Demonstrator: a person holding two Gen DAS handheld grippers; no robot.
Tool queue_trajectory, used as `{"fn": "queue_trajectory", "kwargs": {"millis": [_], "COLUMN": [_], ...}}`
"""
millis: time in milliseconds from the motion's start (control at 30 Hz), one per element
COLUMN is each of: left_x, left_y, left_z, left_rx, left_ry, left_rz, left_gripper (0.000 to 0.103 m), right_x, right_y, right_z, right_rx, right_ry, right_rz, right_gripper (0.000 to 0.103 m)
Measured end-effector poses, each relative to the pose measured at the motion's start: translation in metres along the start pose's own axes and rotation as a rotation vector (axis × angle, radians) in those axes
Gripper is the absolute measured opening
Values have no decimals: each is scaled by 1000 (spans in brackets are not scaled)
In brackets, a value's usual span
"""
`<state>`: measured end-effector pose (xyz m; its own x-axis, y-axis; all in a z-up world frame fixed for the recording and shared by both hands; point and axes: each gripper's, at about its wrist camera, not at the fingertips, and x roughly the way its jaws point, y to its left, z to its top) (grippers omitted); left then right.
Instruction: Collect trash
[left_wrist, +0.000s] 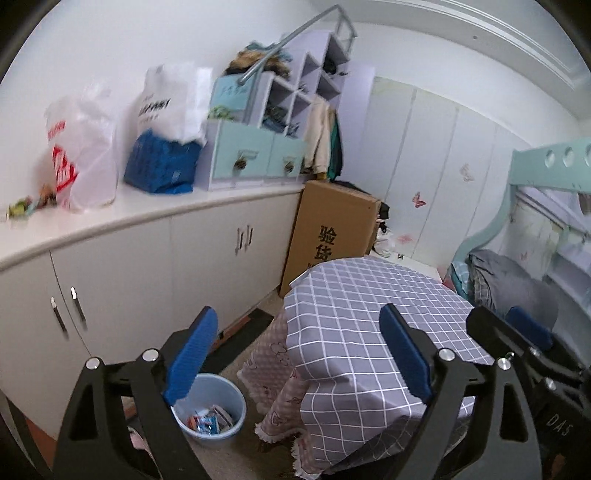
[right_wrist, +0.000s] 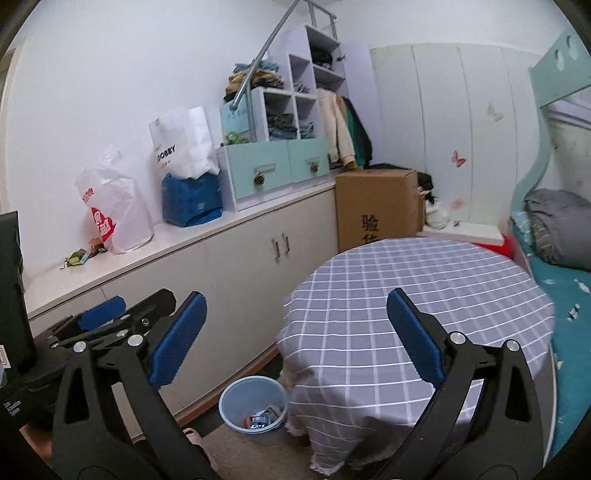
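Note:
A light blue bin (left_wrist: 211, 410) stands on the floor beside the table and holds several wrappers (left_wrist: 210, 419); it also shows in the right wrist view (right_wrist: 254, 408). My left gripper (left_wrist: 295, 350) is open and empty, held above the bin and the table's left edge. My right gripper (right_wrist: 295, 338) is open and empty above the table's near left part. The right gripper also shows at the right edge of the left wrist view (left_wrist: 517, 328). Small wrappers (right_wrist: 79, 256) lie on the cabinet top at the left.
A round table with a grey checked cloth (right_wrist: 424, 280) fills the middle. A long white cabinet (right_wrist: 221, 258) runs along the wall with plastic bags (right_wrist: 114, 206), a blue bag (right_wrist: 192, 201) and drawers. A cardboard box (right_wrist: 376, 206) stands behind. A bed (right_wrist: 565, 280) is at right.

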<state>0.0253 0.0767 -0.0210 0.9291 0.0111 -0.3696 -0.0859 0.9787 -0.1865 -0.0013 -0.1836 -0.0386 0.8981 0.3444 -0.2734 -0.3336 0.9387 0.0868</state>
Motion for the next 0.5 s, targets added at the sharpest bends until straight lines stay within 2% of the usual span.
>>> {"fn": "queue_trajectory", "kwargs": {"millis": [233, 500], "left_x": [-31, -46], "left_y": [-25, -44], "left_z": [5, 4], "left_rx": [62, 129], "left_ry": [-46, -72], "left_rz": [-8, 2], "left_gripper": [91, 91], "right_x": [-37, -61], "right_y": [-9, -11], "right_z": [4, 6], "right_rx": [3, -31], "right_ry": [-33, -73], "right_rz": [-32, -103], "right_gripper": [97, 97]}}
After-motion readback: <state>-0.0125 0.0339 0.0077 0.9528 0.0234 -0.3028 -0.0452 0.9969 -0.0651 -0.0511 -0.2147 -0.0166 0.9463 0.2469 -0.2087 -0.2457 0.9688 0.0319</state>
